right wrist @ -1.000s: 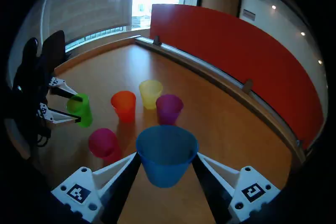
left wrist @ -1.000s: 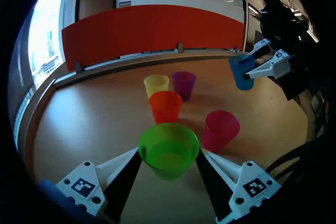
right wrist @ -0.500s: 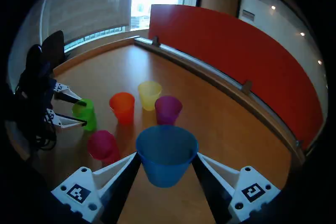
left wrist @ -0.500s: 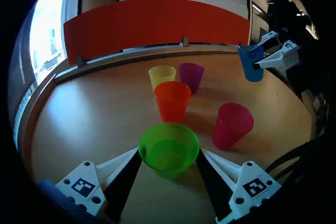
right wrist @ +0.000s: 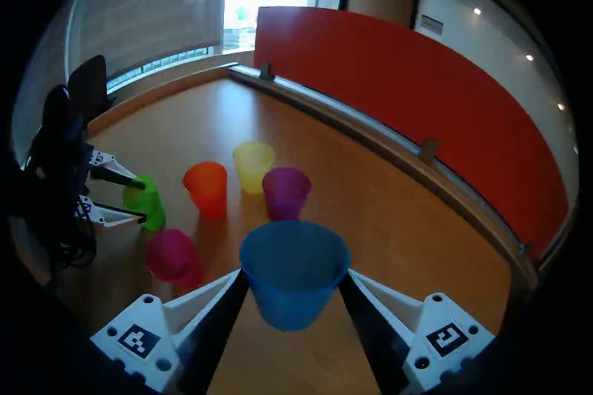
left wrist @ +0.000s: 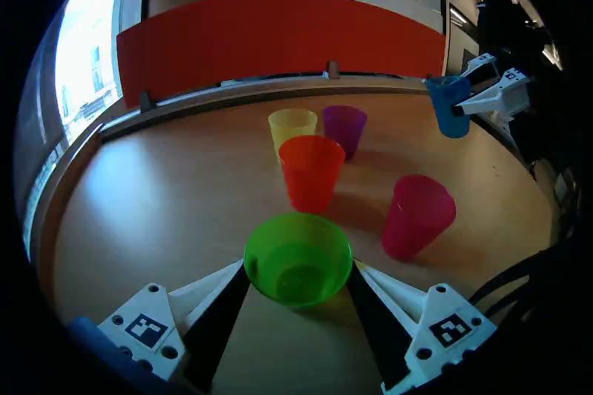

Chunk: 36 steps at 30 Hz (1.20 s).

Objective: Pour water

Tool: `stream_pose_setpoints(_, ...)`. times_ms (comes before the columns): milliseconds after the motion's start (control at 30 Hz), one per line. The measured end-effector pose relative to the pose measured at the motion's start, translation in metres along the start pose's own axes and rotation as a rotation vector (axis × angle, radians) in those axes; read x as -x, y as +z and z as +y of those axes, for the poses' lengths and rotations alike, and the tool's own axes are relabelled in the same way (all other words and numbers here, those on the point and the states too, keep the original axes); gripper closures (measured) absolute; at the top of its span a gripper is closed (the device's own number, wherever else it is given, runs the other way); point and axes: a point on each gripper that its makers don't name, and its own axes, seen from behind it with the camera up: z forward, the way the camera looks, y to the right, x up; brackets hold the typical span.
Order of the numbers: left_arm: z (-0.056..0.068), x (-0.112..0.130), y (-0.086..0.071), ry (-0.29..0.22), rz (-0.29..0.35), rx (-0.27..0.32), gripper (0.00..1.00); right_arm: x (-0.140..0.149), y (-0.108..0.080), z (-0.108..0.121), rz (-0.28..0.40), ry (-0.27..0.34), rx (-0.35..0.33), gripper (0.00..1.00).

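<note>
The left gripper [left wrist: 298, 269] has its fingers pressed on both sides of the green cup [left wrist: 296, 250]. The right gripper [right wrist: 294, 276] clamps the blue cup [right wrist: 294, 265] the same way. Both cups are upright with their mouths level, probably so nothing spills before the pour. They are well apart: in the left gripper view the blue cup is far off at 2 o'clock, lifted above the tabletop [left wrist: 163, 195]. So pouring looks not yet begun, and the two cups would first have to come together. Four spare cups stand between them, clear of both grips: orange [left wrist: 311, 173] at 12 o'clock from the green cup, yellow [left wrist: 291, 127] and purple [left wrist: 345, 128] side by side behind it, and pink [left wrist: 417, 216] at 2 o'clock. I cannot make out water in either held cup, since the tinted walls hide any level. Whether the green cup's base rests on the tabletop or hangs just above it is unclear, and the fingers cover both cups' flanks.
</note>
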Motion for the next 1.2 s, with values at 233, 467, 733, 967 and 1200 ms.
stream_pose_setpoints(233,0.003,0.001,-0.002,-0.015,-0.004,0.003,0.1,0.002,0.005,0.01,-0.001,0.012,0.017,0.12)
stream_pose_setpoints(467,0.001,0.004,-0.01,-0.027,-0.004,0.005,0.09,0.005,0.011,0.018,-0.001,0.022,0.031,0.12)
stream_pose_setpoints(733,-0.004,0.015,-0.02,-0.021,-0.017,-0.034,0.09,0.009,0.022,0.027,-0.001,0.044,0.037,0.12)
stream_pose_setpoints(967,-0.002,0.027,-0.04,-0.054,-0.035,-0.045,0.09,0.013,0.036,0.035,-0.001,0.062,0.042,0.12)
stream_pose_setpoints(1200,-0.006,0.033,-0.069,-0.103,-0.036,-0.077,0.09,0.02,0.055,0.049,-0.012,0.071,0.055,0.12)
